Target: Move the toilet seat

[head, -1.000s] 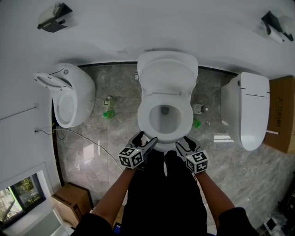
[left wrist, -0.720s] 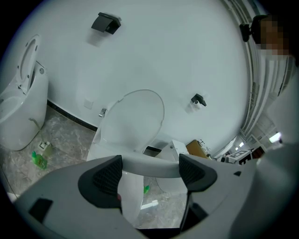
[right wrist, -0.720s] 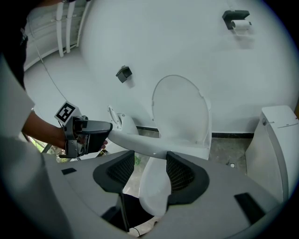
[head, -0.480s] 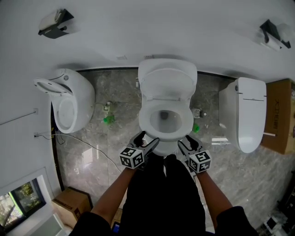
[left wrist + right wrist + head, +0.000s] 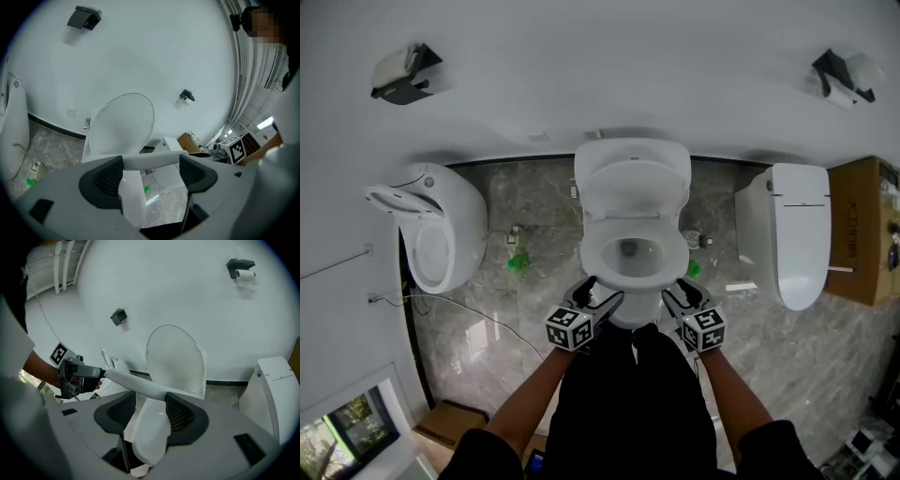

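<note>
the toilet seat (image 5: 592,261) sits low over the bowl (image 5: 630,249) of the middle toilet, with the lid (image 5: 633,183) standing upright behind it. its front edge runs through both jaw gaps: the left hand-held gripper (image 5: 602,292) and the right hand-held gripper (image 5: 680,291) are each clamped on that edge, one to either side of the front. to swing it well, i would raise both ends level and at one pace so the ring does not twist, following its arc back toward the lid rather than pulling toward the body.
</note>
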`<state>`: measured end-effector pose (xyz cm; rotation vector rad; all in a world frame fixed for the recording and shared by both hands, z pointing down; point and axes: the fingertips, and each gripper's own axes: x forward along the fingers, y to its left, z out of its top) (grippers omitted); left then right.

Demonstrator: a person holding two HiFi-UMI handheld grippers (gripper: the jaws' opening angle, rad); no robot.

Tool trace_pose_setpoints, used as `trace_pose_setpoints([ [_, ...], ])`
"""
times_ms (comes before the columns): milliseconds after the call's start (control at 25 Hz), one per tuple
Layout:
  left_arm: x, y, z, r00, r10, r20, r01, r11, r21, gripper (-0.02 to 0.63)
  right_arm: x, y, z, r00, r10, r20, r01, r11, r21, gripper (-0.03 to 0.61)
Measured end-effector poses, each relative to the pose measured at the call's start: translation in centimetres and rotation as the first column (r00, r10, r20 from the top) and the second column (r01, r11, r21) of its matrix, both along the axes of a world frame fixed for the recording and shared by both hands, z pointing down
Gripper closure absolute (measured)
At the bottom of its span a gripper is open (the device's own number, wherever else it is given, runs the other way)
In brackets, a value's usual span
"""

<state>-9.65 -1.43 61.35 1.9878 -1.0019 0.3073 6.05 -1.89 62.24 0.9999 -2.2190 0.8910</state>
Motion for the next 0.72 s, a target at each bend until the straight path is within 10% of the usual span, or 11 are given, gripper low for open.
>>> trace_pose_setpoints([
  [720,-0.9,-5.4,-1.8,0.998,0.067,-0.014,-0.067,0.998,0.000,0.247,-0.7,-5.5,-2.3,0.969,0.244,-0.037,-0.242,0.969,0.044,0.399],
])
